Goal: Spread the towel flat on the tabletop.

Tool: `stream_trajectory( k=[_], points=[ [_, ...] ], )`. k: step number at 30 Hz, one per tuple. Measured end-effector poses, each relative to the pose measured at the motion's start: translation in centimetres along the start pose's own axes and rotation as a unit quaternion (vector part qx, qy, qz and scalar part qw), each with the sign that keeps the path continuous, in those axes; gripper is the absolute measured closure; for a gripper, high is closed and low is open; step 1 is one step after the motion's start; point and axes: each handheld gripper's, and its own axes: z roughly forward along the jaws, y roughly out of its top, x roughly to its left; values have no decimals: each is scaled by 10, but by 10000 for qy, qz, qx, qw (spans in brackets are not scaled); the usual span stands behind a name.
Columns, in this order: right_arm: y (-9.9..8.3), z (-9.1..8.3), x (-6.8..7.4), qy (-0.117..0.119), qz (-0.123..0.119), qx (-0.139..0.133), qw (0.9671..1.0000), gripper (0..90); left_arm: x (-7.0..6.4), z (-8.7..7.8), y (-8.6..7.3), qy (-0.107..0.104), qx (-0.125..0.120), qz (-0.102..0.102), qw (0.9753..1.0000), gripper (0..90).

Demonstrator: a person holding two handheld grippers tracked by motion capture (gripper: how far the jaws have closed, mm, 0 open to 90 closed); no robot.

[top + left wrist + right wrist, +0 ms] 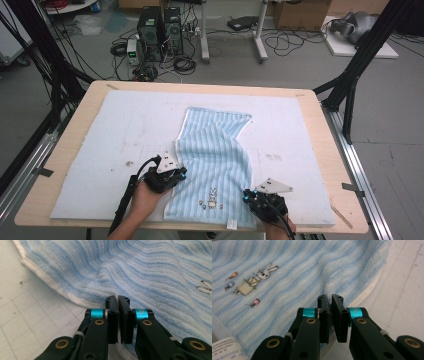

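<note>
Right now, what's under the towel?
The towel lies on a pale blue mat covering the wooden table. Mat shows all around it; whatever sits beneath the cloth is covered.

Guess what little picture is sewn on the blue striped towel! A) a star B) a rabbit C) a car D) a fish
B: the right gripper view shows a small embroidered rabbit with long ears on the blue striped towel, with tiny coloured shapes sewn around it.
</note>
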Motion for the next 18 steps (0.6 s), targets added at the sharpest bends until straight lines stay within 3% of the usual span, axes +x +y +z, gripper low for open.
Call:
stream_trajectory(
  k=[12,18],
  points=[
    [-16,-21,6,261,-106,-13,9996,846,0,-31,-27,-567,-64,-374,9977,860],
    [-25,-32,15,262,-186,-11,9995,839,-8,-41,-35,-753,-134,-279,9967,857]
  ],
)
